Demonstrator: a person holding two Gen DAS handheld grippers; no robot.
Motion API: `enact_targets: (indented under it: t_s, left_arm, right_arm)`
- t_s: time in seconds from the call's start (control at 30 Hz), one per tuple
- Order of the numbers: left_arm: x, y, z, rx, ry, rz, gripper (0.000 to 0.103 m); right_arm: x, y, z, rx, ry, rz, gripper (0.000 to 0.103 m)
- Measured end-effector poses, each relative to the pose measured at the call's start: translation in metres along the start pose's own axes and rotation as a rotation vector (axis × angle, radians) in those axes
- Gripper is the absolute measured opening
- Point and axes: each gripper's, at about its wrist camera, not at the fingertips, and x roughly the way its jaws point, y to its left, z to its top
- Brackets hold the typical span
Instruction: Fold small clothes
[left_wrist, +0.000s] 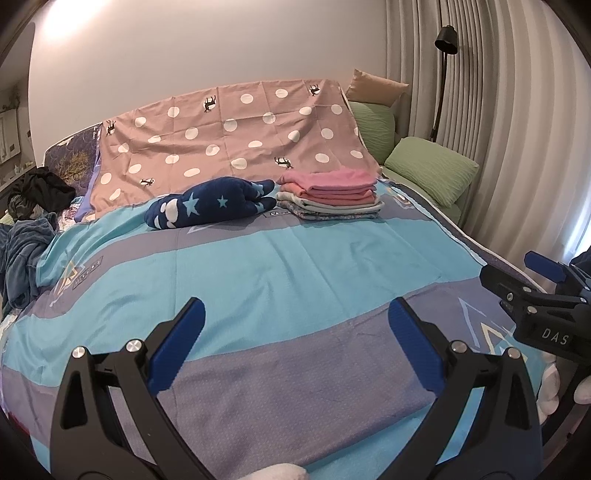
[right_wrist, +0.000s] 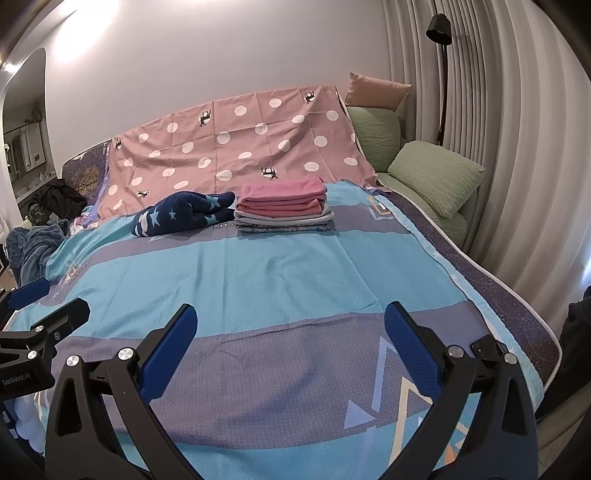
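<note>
Far across the bed (left_wrist: 295, 266), navy star garment (left_wrist: 210, 205) lay crosswise, nearer left gripper (left_wrist: 295, 343); both grippers' fingers wide, empty, right gripper (right_wrist: 290, 339) likewise distant.

Right gripper (left_wrist: 546, 284) cut off by frame edge right of left gripper, jaw gap unreadable there. Small print on bedspread (right_wrist: 258, 266) ahead too small to read. Dark clothes pile (left_wrist: 40, 192) far left: items indistinguishable.
</note>
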Motion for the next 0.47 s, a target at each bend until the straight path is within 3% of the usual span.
enact_targets:
  t_s: [0.47]
  left_arm:
    - [-0.0074,0.0087,-0.0018,-0.006,-0.011,-0.003,0.101]
  right_arm:
    - [-0.01,0.0043,0.0035,-0.017,-0.012,0.001,0.101]
